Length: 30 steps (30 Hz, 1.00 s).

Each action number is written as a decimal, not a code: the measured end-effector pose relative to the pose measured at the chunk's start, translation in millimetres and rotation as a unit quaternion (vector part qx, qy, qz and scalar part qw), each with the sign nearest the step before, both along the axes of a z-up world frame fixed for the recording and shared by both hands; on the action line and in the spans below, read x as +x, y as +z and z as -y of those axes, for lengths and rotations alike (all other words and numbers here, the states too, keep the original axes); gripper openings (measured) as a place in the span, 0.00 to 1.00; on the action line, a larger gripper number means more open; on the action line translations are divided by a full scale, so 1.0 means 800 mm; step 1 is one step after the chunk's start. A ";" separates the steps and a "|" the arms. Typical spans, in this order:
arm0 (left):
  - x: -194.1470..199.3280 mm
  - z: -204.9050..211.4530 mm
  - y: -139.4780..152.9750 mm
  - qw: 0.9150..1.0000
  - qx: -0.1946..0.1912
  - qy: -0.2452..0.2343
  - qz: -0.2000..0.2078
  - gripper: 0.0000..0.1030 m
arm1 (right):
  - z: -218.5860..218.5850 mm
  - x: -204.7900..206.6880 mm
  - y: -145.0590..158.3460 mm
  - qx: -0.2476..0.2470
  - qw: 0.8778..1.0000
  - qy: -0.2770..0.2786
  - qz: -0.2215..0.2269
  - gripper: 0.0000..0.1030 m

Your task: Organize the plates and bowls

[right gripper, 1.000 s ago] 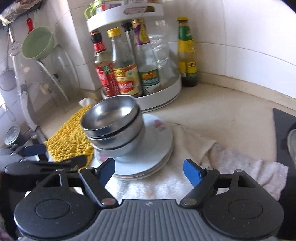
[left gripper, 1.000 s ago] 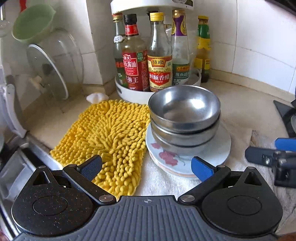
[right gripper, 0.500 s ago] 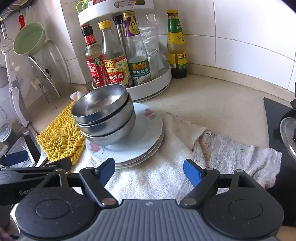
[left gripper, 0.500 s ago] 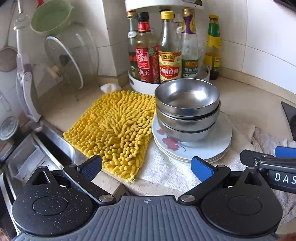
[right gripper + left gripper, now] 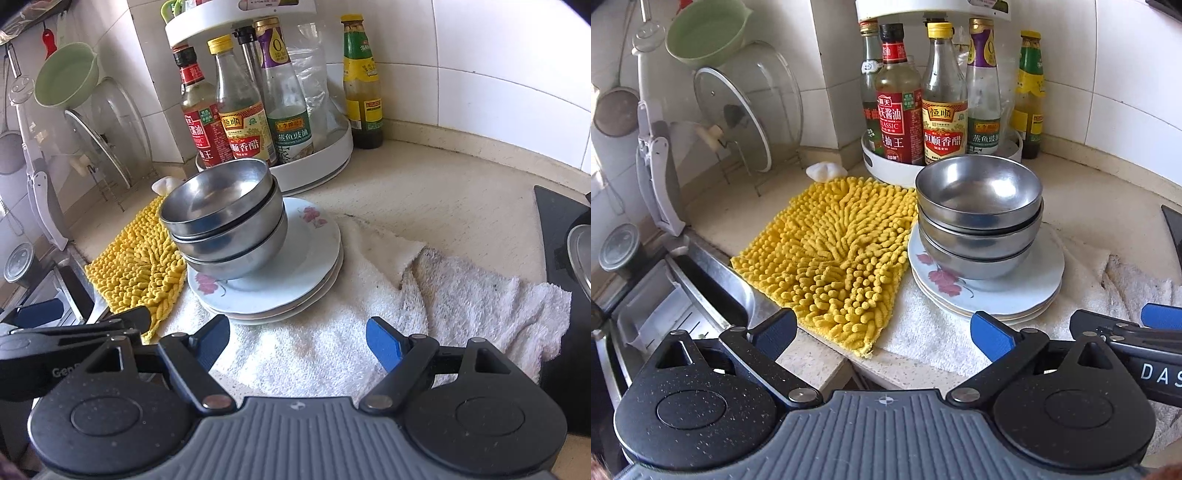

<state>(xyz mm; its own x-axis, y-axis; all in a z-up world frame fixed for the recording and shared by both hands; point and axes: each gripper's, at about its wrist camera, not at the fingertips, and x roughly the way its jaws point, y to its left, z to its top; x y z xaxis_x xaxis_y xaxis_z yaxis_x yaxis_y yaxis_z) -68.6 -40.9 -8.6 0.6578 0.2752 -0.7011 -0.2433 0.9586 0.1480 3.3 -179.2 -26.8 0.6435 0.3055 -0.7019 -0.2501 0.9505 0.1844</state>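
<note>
Both sets of jaws are spread wide with nothing between them. The left gripper (image 5: pixel 882 332) hangs over the front edge of the counter, its blue pads framing the near corner of a yellow chenille mat (image 5: pixel 834 251). The right gripper (image 5: pixel 297 341) sits low over a white towel (image 5: pixel 388 295), also empty, and each gripper pokes into the edge of the other's view, so they're pretty much side by side.

Just past the fingers is the stuff that matters: three stainless steel bowls (image 5: pixel 979 206) nested into each other, shiny and a bit scuffed, with dark gaps showing between the rims. They sit on a short stack of white plates (image 5: pixel 1015 295) with a red flower print, pushed toward the mat side of the top plate rather than centred. The plates rest on the towel, their rim overlapping the mat's edge.

Behind the stack is a white turntable rack (image 5: pixel 317 162) crammed with sauce and vinegar bottles, really close to the top bowl's rim, plus a green-capped bottle (image 5: pixel 362 92) standing alone by the tiled wall. Off to the left there's a glass pot lid (image 5: pixel 731 118) in a wire stand, a green plastic basin (image 5: pixel 705 33) hanging above it, and the steel sink edge (image 5: pixel 713 273). On the right the dark stove (image 5: pixel 554 229) cuts into the frame.
</note>
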 end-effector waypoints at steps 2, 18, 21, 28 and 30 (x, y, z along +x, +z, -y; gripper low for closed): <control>-0.001 0.001 0.000 1.000 -0.002 -0.004 0.000 0.98 | 0.002 0.001 0.000 0.000 1.000 -0.005 0.000 0.96; -0.007 -0.003 0.004 1.000 -0.016 0.001 0.008 0.98 | 0.002 -0.005 0.006 0.013 1.000 -0.012 -0.001 0.96; -0.008 -0.004 0.003 1.000 -0.017 0.003 0.007 0.98 | 0.001 -0.004 0.005 0.013 1.000 -0.011 -0.003 0.96; -0.010 -0.003 0.005 1.000 -0.020 0.006 0.011 0.98 | 0.005 -0.001 0.005 0.012 1.000 -0.013 -0.001 0.99; -0.011 -0.002 0.006 1.000 -0.020 0.005 0.013 0.98 | 0.007 0.000 0.003 0.015 1.000 -0.017 -0.004 1.00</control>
<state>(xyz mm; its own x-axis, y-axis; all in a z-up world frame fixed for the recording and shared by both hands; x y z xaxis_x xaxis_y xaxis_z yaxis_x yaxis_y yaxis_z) -77.1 -39.3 -3.9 0.6729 0.2547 -0.6946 -0.2566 0.9609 0.1037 3.2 -185.2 -24.8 0.6476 0.3052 -0.6982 -0.2167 0.9522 0.2152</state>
